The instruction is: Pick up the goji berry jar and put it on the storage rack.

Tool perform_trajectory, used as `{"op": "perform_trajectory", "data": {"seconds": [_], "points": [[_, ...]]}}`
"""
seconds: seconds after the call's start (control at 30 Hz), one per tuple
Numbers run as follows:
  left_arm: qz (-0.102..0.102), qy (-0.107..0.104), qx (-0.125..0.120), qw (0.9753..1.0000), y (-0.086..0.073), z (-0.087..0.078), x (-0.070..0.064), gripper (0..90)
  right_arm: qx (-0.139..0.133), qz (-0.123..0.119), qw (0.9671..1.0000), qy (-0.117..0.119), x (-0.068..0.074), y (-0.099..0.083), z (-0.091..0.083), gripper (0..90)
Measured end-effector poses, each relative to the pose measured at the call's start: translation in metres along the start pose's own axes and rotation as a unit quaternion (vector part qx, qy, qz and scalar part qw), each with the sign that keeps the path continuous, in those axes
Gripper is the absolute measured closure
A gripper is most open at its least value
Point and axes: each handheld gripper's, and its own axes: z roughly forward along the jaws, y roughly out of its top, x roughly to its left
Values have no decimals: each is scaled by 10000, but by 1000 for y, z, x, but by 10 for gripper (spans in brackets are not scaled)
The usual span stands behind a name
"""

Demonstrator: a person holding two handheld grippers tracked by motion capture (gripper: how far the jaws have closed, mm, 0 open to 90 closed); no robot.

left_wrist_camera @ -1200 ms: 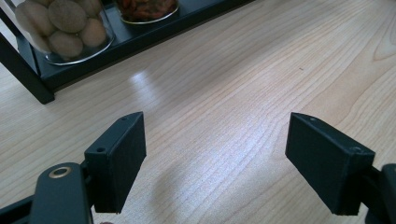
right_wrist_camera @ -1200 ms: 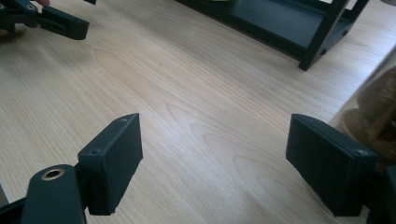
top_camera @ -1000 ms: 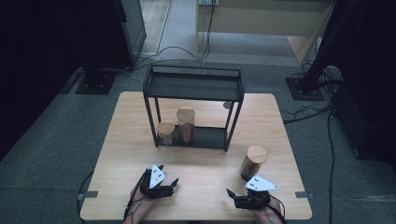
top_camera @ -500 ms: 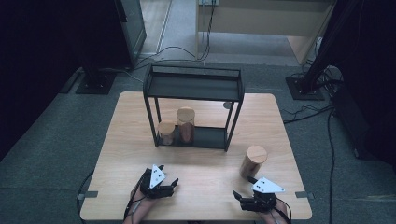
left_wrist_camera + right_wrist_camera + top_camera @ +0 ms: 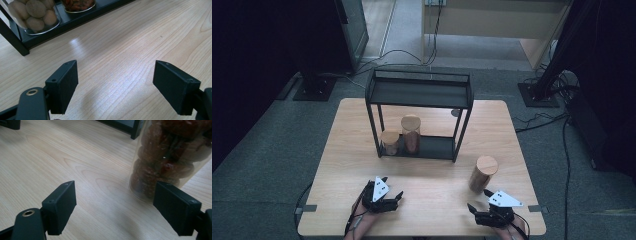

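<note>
A black wire shelf [image 5: 419,95] stands at the back middle of the wooden table [image 5: 347,150]. On its lower tier sit a short glass jar [image 5: 389,141] of round nuts [image 5: 32,12] and a taller wood-lidded jar [image 5: 411,133]. A third tall jar [image 5: 483,173] with a wooden lid stands on the table at the right; it holds dark red fruit [image 5: 165,157]. My left gripper [image 5: 393,199] rests open near the front edge, facing the shelf. My right gripper [image 5: 478,200] is open just in front of the tall jar, nothing between its jaws.
Cables [image 5: 542,120] lie on the grey floor around the table. Black stand bases [image 5: 314,87] sit at the far left and far right [image 5: 538,95]. Bare tabletop lies between the grippers and the shelf.
My right gripper has drawn back toward the front edge of the table, away from the tall jar. The left gripper has stayed put.
</note>
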Motion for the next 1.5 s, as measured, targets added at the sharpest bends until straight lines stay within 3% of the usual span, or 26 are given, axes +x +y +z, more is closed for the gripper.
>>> {"op": "perform_trajectory", "data": {"seconds": [0.23, 1.23, 1.5], "points": [[-2, -12, 6, 10000, 0, 0, 1, 202, 26, 20, 9997, -236, 0, 0, 1, 183], [12, 0, -1, 10000, 0, -1, 0, 201, -49, 213, 9972, -717, -17, 6, 16, 183], [18, 2, -3, 10000, 0, -1, 0, 202, -68, 220, 9971, -729, -20, 8, 22, 181]]}}
